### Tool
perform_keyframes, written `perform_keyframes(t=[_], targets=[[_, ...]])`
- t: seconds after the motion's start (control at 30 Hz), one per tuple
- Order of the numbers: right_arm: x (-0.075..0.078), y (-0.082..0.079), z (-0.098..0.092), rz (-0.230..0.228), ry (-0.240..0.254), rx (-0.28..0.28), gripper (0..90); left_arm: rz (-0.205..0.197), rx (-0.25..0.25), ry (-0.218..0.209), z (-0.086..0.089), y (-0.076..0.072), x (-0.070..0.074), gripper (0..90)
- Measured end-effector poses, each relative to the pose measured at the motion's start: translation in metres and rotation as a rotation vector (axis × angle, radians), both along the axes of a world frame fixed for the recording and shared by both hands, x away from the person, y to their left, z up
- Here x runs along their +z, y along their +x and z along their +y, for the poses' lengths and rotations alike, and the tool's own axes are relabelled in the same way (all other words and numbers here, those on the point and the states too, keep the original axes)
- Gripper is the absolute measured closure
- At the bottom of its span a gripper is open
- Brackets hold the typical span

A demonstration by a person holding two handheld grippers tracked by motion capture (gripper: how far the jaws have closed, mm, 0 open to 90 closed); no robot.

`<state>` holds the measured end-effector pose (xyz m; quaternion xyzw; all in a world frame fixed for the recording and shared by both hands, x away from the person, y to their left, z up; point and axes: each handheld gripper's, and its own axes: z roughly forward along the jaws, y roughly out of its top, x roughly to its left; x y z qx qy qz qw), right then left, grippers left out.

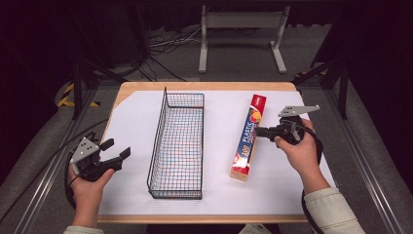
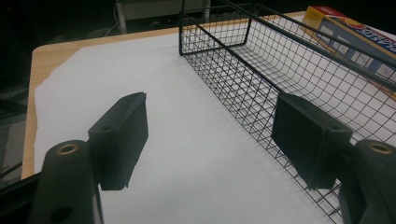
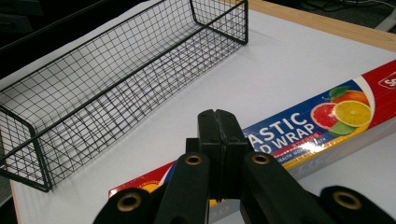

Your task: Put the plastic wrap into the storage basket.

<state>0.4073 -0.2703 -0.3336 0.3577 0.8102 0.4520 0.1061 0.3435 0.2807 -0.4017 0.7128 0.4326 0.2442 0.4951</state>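
The right gripper point(image 3: 219, 135), jaws together and empty, is hovering beside the long, light, stiff red-and-blue cardboard plastic-wrap box point(image 1: 248, 139), best grasped mid-length across its narrow sides, while the left gripper point(image 1: 113, 148) is waiting with jaws apart at the near left.

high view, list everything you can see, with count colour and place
wire basket: 1, black, left of centre on the paper, long side running away from the person, nothing in it
plastic wrap box: 1, red and blue with fruit picture, flat on the paper right of the basket
paper sheet: 1, white, covering most of the table
table: 1, light wood, edges showing round the paper
metal stand: 1, grey, on the floor beyond the table
cables: several, dark and white, on the floor beyond the table
left gripper: 1, black, left of the basket, fingers apart, holding nothing
right gripper: 1, black, at the box's right side, fingers shut together
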Motion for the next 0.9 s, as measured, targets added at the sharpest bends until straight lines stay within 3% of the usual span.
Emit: perform_keyframes(t=[0.37, 0.47, 0.53, 0.9], targets=[[0.006, 0.009, 0.031, 0.068, -0.070, 0.052, 90.0, 0.009, -0.001, 0.022, 0.002, -0.003, -0.001, 27.3], [0.005, 0.013, 0.040, 0.102, -0.104, 0.067, 90.0, 0.016, -0.001, 0.030, 0.004, -0.004, -0.002, 27.2], [0.003, 0.017, 0.053, 0.134, -0.155, 0.081, 90.0, 0.020, 0.002, 0.032, 0.005, -0.006, -0.002, 27.2], [-0.002, 0.026, 0.080, 0.201, -0.247, 0.115, 90.0, 0.034, 0.006, 0.036, 0.012, -0.015, -0.003, 27.2]])
